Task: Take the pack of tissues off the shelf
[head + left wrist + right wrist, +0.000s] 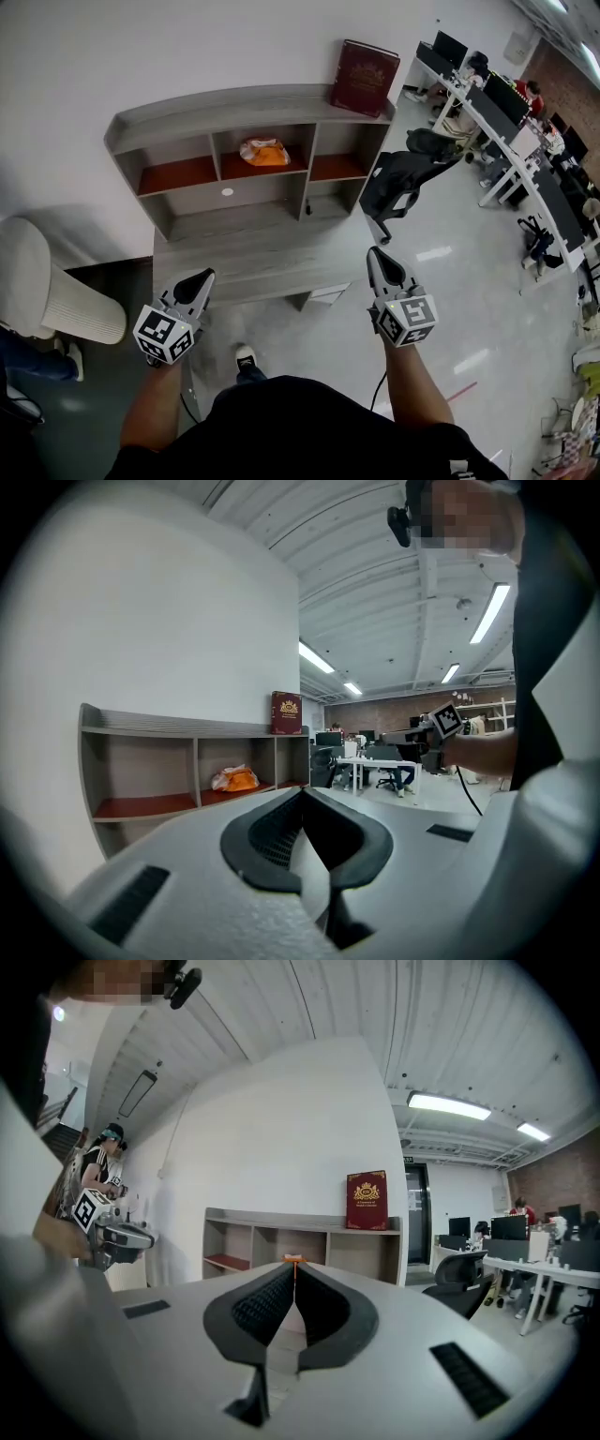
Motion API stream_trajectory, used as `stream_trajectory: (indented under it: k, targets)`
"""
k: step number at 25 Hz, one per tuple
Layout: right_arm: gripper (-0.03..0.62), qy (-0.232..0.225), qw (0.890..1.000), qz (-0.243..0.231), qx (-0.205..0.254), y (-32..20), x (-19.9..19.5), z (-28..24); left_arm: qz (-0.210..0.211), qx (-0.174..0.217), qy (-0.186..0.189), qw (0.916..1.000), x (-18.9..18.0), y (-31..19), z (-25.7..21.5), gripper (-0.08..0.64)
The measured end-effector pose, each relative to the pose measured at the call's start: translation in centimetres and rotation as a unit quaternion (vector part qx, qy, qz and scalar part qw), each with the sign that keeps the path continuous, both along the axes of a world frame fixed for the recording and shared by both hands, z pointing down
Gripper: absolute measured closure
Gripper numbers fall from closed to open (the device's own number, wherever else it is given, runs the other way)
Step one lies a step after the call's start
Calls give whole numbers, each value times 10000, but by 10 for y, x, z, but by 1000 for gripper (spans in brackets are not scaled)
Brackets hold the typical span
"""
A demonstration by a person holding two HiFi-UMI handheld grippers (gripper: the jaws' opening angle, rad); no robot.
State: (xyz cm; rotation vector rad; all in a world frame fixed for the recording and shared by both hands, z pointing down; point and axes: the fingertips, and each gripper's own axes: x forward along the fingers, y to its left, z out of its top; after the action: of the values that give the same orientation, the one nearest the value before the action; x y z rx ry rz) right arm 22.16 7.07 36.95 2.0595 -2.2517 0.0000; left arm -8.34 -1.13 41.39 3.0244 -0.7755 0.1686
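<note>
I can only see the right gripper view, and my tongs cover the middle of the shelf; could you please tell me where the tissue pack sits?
Observer: The orange tissue pack lies in the middle upper compartment of the shelf.
Operator: Is anything beneath it?
Observer: A small white round thing lies on the level below.
Operator: And the left tongs?
Observer: The left tongs are shut, with nothing between them.
</note>
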Motion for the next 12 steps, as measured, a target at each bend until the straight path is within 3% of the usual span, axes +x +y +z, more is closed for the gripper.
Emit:
stream_trajectory:
  k: [12]
  targets:
    - [580, 99, 9997, 58, -219, -103, -37, 1, 231, -297, 163, 9992, -19, -112, 14, 543]
